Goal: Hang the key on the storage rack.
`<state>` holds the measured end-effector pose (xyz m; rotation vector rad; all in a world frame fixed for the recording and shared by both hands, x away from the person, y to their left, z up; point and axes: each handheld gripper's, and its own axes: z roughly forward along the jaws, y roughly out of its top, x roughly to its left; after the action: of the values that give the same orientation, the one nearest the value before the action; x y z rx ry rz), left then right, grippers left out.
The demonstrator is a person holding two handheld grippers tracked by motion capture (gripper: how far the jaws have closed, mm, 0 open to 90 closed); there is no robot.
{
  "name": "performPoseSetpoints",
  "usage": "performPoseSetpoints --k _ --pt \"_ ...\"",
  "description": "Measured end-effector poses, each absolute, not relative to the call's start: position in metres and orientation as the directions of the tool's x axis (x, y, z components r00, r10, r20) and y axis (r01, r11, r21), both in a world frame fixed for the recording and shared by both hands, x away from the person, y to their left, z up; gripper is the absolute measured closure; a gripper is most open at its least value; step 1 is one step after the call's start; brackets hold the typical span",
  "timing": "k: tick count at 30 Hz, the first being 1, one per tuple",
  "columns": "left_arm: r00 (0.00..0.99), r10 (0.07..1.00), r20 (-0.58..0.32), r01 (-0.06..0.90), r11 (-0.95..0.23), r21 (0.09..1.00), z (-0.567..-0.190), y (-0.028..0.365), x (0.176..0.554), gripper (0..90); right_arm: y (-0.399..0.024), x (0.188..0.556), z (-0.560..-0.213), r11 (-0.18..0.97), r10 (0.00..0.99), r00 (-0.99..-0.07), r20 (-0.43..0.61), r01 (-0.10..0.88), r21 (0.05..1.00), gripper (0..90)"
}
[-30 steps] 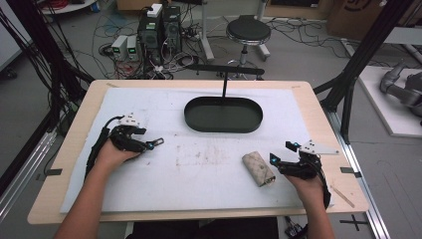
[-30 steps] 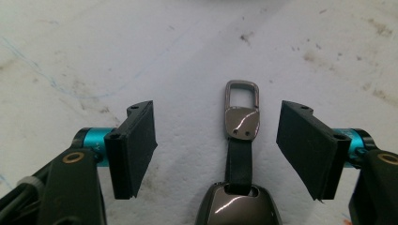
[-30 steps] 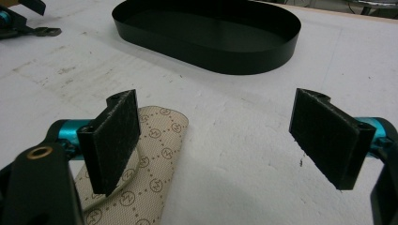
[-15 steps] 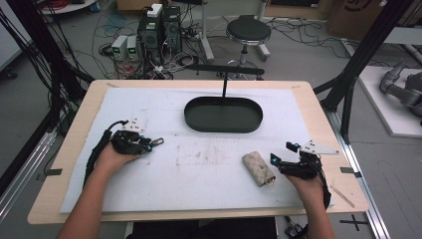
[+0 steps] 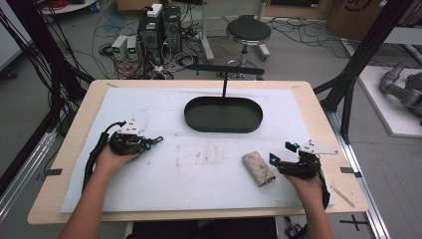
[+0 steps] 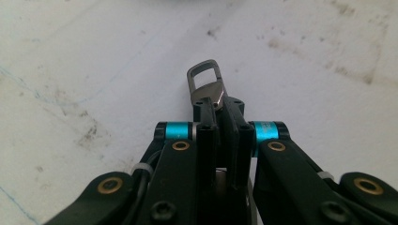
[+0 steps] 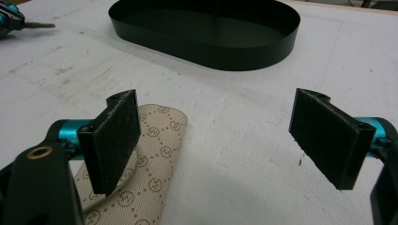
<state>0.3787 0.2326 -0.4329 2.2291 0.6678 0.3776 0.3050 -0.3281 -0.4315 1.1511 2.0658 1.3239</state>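
My left gripper (image 5: pixel 148 141) rests on the white mat at the left, shut on a small grey metal clip (image 5: pixel 157 140). In the left gripper view the clip (image 6: pixel 204 80) sticks out forward from between the closed jaws of the left gripper (image 6: pixel 219 107). A beige patterned roll (image 5: pixel 259 168) lies on the mat at the right. My right gripper (image 5: pixel 281 152) stands open just right of it. In the right gripper view the roll (image 7: pixel 157 154) lies behind and beside the left pad (image 7: pixel 115 140), outside the gap of the right gripper (image 7: pixel 220 136).
A black oval tray (image 5: pixel 223 123) sits at the back middle of the mat, its wall (image 7: pixel 206 54) close ahead in the right gripper view. A black post (image 5: pixel 224 83) rises behind it. The wooden table edge (image 5: pixel 343 169) runs right of my right hand.
My left hand has shifted slightly right and turned, so the clip now points right. The right gripper and the roll have stayed put.
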Motion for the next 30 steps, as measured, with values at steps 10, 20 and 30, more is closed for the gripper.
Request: performPoseSetpoints --k 10,20,30 --pt "0.826 0.562 0.044 0.272 -0.467 0.842 -0.398 0.23 0.373 84.8 -0.326 0.306 -0.433 0.19 0.818 -0.568 0.094 0.421 0.887 17.4" --pt "0.847 0.531 0.036 0.227 -0.422 0.877 -0.369 0.207 0.384 85.9 -0.325 0.308 -0.433 0.187 0.815 -0.572 0.096 0.416 0.89 17.4" --pt "0.86 0.505 0.076 0.165 -0.415 0.895 -0.333 0.168 0.411 86.0 -0.327 0.308 -0.432 0.166 0.821 -0.561 0.11 0.419 0.893 17.4"
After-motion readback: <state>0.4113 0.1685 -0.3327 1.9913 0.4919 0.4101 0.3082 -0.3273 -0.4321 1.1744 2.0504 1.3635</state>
